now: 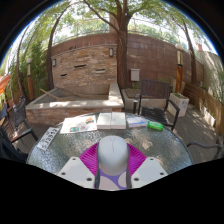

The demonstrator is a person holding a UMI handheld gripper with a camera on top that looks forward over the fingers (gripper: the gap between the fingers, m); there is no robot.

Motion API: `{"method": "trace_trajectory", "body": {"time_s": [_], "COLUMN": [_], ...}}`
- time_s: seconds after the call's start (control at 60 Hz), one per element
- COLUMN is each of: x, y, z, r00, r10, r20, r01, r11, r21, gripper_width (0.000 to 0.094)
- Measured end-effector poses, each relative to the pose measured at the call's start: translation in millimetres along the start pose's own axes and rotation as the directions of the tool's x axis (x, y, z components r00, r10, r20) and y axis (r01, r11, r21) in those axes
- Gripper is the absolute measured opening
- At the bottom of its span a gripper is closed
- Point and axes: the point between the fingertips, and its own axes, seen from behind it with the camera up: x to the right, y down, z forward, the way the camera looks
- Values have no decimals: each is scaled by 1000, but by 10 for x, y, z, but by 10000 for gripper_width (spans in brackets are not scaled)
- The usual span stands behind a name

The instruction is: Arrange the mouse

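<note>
A light grey computer mouse [112,155] sits between my gripper's two fingers, its rounded back toward the camera. The magenta pads [90,157] press against both its sides. My gripper [112,172] is shut on the mouse and holds it over a round glass patio table [60,150]. The mouse's front end points toward the table's middle.
An open magazine [95,122] lies at the table's far side, with a small green and white item [157,126] to its right. Dark patio chairs [152,98] stand around the table. A brick wall [85,65] and trees lie beyond.
</note>
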Motion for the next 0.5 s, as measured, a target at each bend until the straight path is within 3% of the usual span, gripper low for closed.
{"method": "trace_trajectory", "body": {"time_s": [0.083, 0.2, 0.3, 0.367, 0.4, 0.5], "x": [-232, -284, -302, -282, -237, -296], "y": [720, 1126, 1166, 1115, 965, 744], "z": [298, 417, 377, 195, 126, -331], "r00": [1000, 1000, 999, 999, 999, 997], "r10": [-4, 25, 37, 12, 2, -1], "r20": [14, -6, -13, -42, -52, -76], "r01": [5, -26, -39, -19, -11, -11], "r11": [994, 983, 981, 985, 985, 988], "r21": [-111, -179, -189, -174, -174, -152], "gripper_width": [354, 443, 552, 793, 862, 842]}}
